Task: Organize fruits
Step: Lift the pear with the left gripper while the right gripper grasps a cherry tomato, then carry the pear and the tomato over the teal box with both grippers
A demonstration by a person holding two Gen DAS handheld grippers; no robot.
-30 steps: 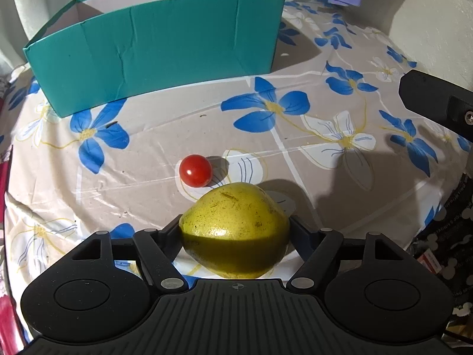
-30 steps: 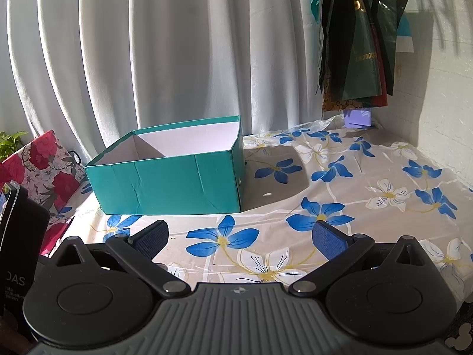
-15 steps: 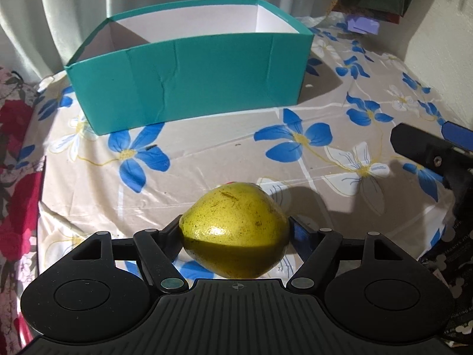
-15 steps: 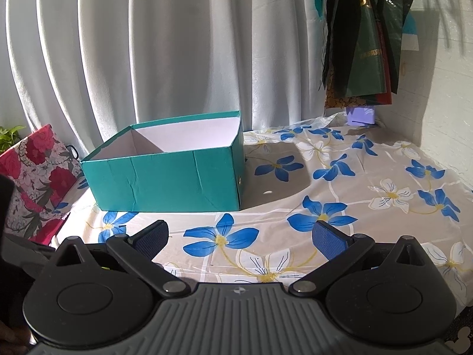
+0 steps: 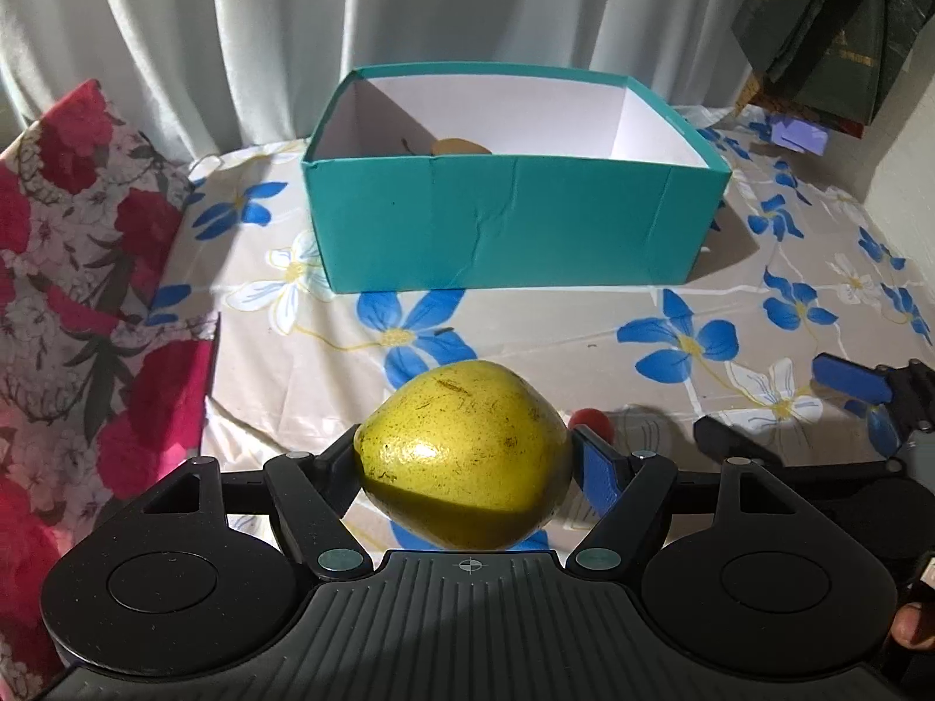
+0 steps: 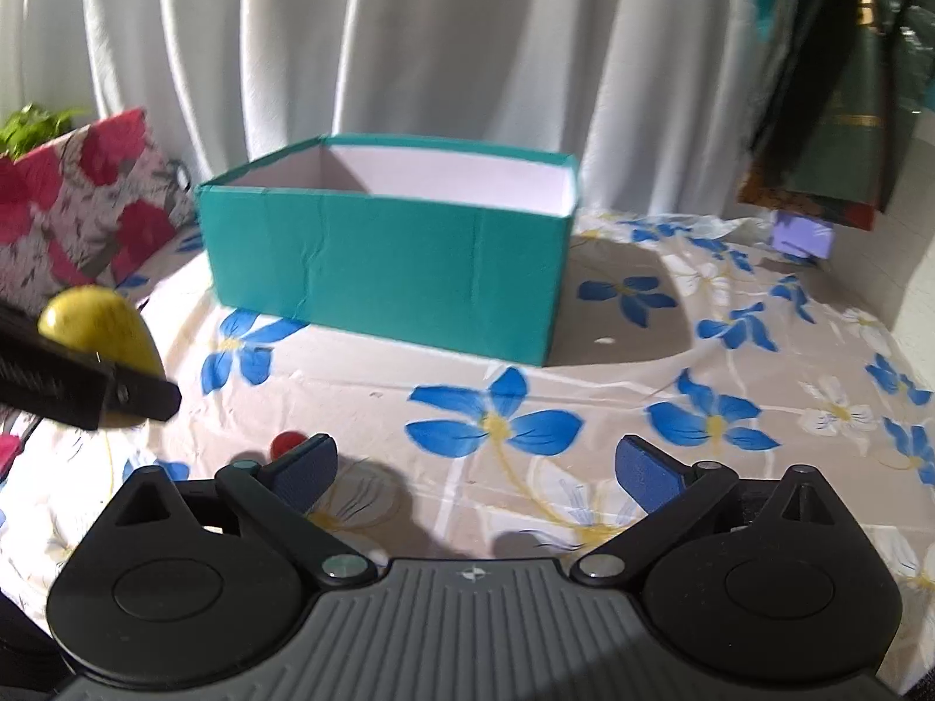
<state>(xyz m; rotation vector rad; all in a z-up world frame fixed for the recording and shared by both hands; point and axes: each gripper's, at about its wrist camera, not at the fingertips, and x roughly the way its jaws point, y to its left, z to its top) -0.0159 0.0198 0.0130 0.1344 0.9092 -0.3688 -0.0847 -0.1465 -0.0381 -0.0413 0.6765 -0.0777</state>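
box top (image 5: 514, 73): open | front wall (image 5: 514, 222): blocks level entry | cloth (image 5: 555, 321): bare

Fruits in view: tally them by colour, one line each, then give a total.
Yellow-green: 1, the pear clamped in the left gripper.
Red: 1, the small tomato on the floral cloth.
Brownish-yellow: 1, a fruit partly seen inside the teal box.
Total: 3

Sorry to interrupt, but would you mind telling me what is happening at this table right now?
A person is sorting fruit with two handheld grippers. The left gripper grips a yellow-green pear above the flowered tablecloth, in front of the teal box, which already holds one fruit. The right gripper holds nothing; its fingers are closing, with a small red tomato lying just beyond the left finger.
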